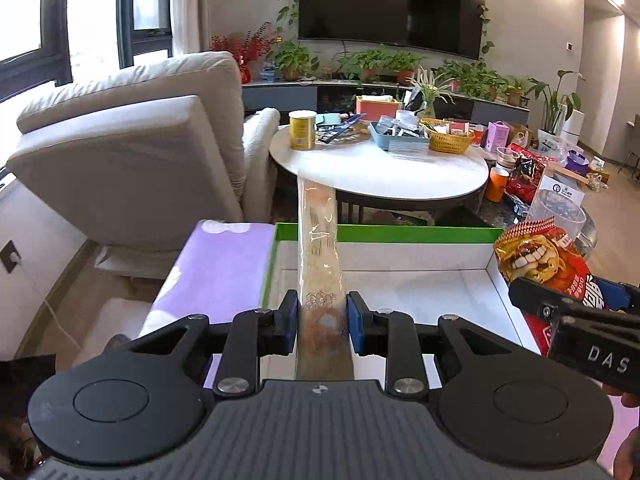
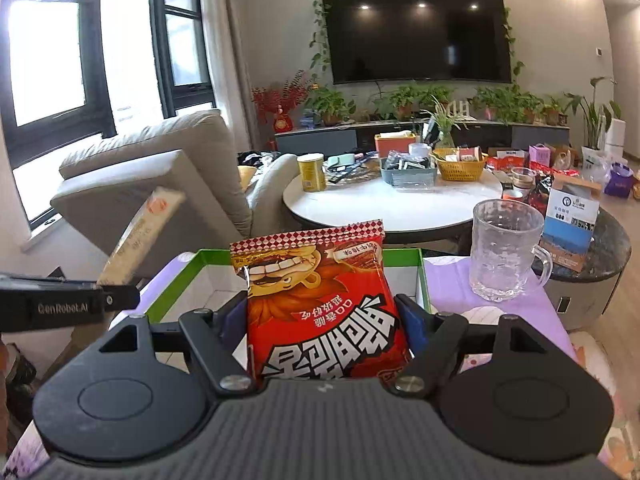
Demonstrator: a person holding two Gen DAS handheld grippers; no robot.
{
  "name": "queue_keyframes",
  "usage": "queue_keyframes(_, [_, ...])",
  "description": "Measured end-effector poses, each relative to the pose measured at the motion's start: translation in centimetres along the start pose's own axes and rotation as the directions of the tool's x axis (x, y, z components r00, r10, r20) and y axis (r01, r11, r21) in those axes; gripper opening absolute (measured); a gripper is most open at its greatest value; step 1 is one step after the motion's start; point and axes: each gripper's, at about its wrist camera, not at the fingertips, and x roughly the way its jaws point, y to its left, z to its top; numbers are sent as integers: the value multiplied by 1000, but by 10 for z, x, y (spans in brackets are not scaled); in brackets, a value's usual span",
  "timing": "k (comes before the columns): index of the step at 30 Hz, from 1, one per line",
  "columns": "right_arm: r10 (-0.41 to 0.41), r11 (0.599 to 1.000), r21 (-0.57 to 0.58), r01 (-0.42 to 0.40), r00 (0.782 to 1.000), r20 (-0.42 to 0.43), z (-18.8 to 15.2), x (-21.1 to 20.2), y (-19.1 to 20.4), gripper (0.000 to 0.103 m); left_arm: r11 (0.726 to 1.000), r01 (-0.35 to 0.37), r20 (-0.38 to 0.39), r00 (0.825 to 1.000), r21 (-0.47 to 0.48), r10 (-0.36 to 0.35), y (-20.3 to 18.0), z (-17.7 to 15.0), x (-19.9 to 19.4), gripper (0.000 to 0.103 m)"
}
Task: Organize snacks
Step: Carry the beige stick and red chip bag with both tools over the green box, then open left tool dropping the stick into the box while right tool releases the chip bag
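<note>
Left hand-held gripper (image 1: pixel 322 322) clamped on the long clear packet (image 1: pixel 320 256), right hand-held gripper (image 2: pixel 322 322) on the red bag (image 2: pixel 320 304) — lower each flat into the green-rimmed box (image 1: pixel 400 234), side by side.

Near table (image 2: pixel 460 280) wears a lilac cloth; a green-rimmed white box (image 2: pixel 420 264) sits mid-table against its far edge, and a clear glass mug (image 2: pixel 505 249) stands upright toward the far right corner, just beside the box.
</note>
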Motion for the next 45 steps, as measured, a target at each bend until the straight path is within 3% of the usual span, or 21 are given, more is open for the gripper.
queue_keyframes(8, [-31,999,43,33,999,-39,-3,26,0,77,1000,-7,-18,1000,12,7,-2,0,26,24])
queue_keyframes(17, [-29,998,62,34,997,-77,-7,32,2,78,1000,11,-56,998,-19,-12,5,-4,28,27])
queue_keyframes(21, [-54,996,62,57,998,-40,-7,25,4,78,999,10,-51,999,-39,-12,11,-6,21,38])
queue_keyframes(29, [-72,996,53,72,997,-3,-8,9,0,78,994,-40,-44,998,-105,35,45,-10,-3,43])
queue_keyframes(35, [-91,996,-19,92,994,63,-8,-16,7,78,987,-87,-28,996,-136,83,70,-22,-32,47])
queue_keyframes(40, [-103,993,-39,110,983,154,-7,-48,8,78,984,-104,-54,994,-146,97,81,-41,-49,48])
queue_keyframes(45, [-102,993,-38,109,984,147,-14,-62,4,78,976,-115,-103,990,-185,97,89,-61,-55,49])
